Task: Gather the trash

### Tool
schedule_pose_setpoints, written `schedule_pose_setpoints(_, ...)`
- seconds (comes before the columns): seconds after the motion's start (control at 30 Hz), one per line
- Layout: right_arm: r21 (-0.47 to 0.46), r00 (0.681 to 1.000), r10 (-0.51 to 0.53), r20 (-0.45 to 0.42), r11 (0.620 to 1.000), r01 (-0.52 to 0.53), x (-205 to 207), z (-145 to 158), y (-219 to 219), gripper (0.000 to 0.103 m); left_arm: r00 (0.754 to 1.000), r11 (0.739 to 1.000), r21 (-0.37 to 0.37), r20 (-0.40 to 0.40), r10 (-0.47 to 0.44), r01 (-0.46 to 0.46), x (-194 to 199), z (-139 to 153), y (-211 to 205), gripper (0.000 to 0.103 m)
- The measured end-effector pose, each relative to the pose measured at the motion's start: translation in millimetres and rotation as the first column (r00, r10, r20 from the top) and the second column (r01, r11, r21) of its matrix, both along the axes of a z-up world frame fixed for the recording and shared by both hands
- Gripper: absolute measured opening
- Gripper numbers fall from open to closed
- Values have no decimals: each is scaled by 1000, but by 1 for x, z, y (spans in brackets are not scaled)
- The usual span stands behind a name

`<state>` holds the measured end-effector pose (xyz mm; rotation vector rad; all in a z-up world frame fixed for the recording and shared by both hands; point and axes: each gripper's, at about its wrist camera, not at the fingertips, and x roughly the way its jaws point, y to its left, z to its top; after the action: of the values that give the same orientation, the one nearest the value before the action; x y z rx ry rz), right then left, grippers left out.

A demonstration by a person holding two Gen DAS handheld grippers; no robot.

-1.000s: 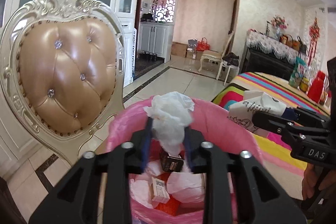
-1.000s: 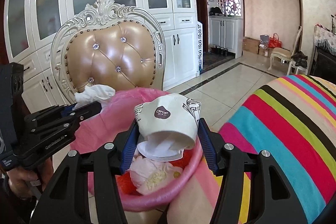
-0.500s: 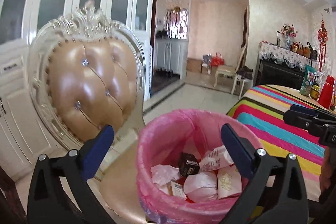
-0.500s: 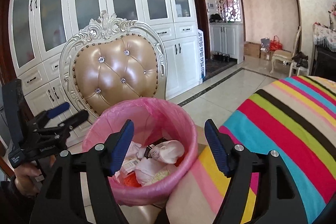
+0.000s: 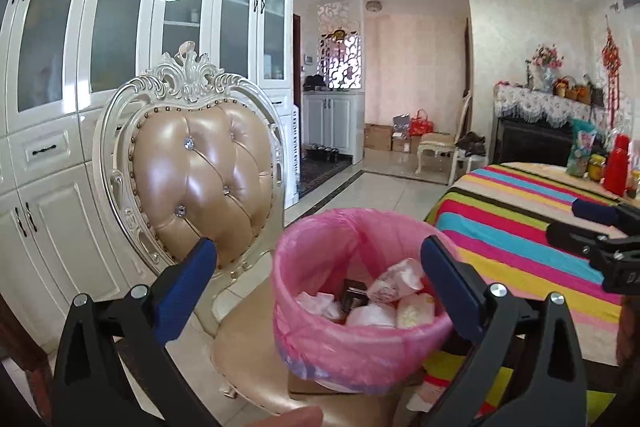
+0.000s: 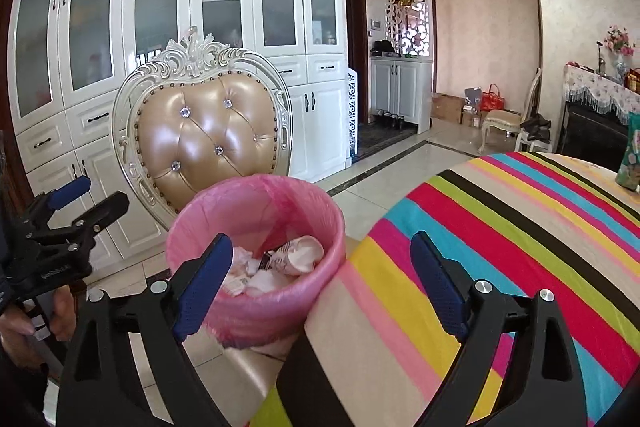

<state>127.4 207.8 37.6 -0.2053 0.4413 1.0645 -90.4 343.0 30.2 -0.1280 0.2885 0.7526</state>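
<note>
One bin, round, lined with a thin glossy pink plastic bag, wrinkled and folded over the rim. It sits lower centre of the left wrist view and lower left-centre of the right wrist view, on the seat of the chair.

Trash is inside the bin: crumpled white tissue, one paper cup lying on its side with a printed pattern, one small dark box, and a pale printed wrapper. Exact piece count can't be told, since the pieces overlap.

Left gripper: black rigid frame, two blue textured pads, spread wide, nothing between them; the bin is seen beyond the gap. Also visible at the left edge of the right wrist view.

Right gripper: same build, jaws opening, nothing held; the bin rim and tablecloth edge are seen beyond the gap. Its tip shows at the right edge of the left wrist view.

One chair: heart-shaped tufted back in shiny tan leather, four crystal buttons visible, brass stud border, carved cream frame.

Table at right with a smooth striped tablecloth, multicolour bands.

White cabinet wall in the upper left, frosted glass doors, dark handles. Glossy tile floor. A second chair stands far back.
</note>
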Motion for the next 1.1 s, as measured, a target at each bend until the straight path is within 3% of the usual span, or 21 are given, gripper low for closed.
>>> schedule_pose_setpoints(0.37,8,1000,-13,16,1000,13,-19,1,-33,85,1000,998,-54,-12,27,-28,-29,-1,-38,99)
schedule_pose_setpoints(1.1,-37,1000,19,20,999,-18,-29,-16,-32,85,994,999,-2,-95,53,-54,-33,-12,-73,99)
